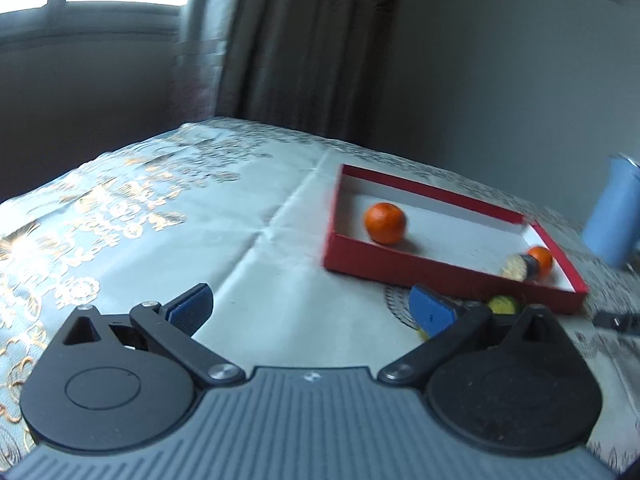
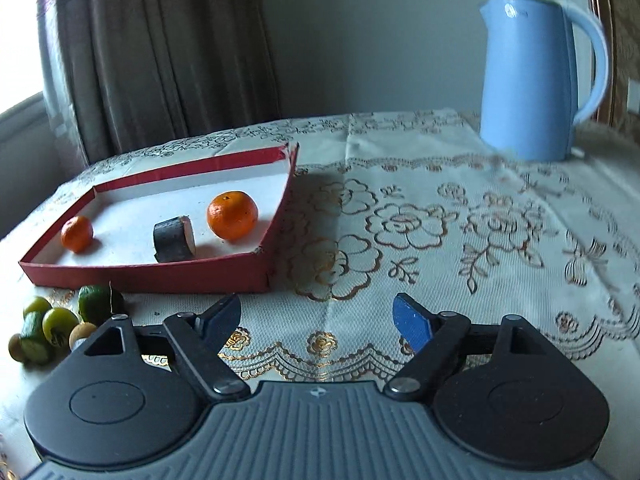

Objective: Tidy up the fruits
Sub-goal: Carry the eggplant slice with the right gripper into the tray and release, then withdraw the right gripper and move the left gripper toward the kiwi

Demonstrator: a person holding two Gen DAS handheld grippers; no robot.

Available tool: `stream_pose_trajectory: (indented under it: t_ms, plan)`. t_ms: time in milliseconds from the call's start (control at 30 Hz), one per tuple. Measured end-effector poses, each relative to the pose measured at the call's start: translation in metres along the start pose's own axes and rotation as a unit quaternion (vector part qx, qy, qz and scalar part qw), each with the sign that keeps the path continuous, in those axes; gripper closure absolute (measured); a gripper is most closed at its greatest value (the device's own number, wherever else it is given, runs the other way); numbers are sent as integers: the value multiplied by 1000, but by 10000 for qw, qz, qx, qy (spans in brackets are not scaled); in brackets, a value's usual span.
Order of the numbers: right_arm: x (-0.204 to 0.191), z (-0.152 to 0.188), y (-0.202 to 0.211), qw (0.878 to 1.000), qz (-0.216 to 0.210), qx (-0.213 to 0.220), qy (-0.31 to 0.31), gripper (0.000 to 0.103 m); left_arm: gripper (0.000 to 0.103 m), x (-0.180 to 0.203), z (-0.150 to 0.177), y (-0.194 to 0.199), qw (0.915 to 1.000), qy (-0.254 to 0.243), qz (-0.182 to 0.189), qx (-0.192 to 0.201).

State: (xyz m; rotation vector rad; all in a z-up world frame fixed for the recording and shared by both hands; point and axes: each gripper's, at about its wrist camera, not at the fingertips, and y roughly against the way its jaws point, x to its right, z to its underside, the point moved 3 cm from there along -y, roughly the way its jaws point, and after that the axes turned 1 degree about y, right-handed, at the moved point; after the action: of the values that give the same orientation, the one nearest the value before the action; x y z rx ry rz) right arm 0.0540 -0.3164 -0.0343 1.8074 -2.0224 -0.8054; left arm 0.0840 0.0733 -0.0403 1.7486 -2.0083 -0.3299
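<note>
My right gripper (image 2: 318, 322) stands released: its blue pads (image 2: 412, 322) are spread wide with only tablecloth (image 2: 440, 216) between them, nothing gripped. I hold it low and tilted toward the table, just in front of the red cardboard tray (image 2: 144, 278), so that the loose fruit beside the tray's near left corner falls within a short reach

My left gripper (image 1: 310, 308) is likewise released, jaws apart over bare cloth, nothing between the pads. It waits on the tray's other side, clear of the right gripper's working area

Inside the tray lie a large mandarin (image 2: 233, 215), a smaller mandarin (image 2: 77, 233) and, between them, a short dark-skinned cut piece with a pale face (image 2: 175, 239), possibly sugarcane. They rest apart from one another on the white floor, which leaves room for more

Outside the tray, touching the cloth by its near wall, sits a cluster of small green fruits (image 2: 94, 304) and brownish round ones (image 2: 82, 334), bunched together. I judge these are still to be sorted

A blue electric kettle (image 2: 532, 80) stands well apart, at the far right
</note>
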Motion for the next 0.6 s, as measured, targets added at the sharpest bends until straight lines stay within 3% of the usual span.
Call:
stream_pose_trajectory:
  t_ms: [67,100,200,400,600]
  plan:
    - [6,0,-2,9998,-68,-79,-184,20,5,14,4,0,9987,-502,81,-56]
    - [8,1,-3,9996,-107,-96,-252,20,13,22,7,-1,9969,-767,91,-120]
    - [11,1,-3,9993,-164,-75,-329,20,25,39,14,-5,9909,-1328,52,-218]
    - [11,1,-3,9992,-211,-86,-337,19,26,32,13,2,9933,-1134,241,19]
    - [10,1,-4,9992,-215,-91,-336,19,26,36,17,12,9876,-1326,834,-75]
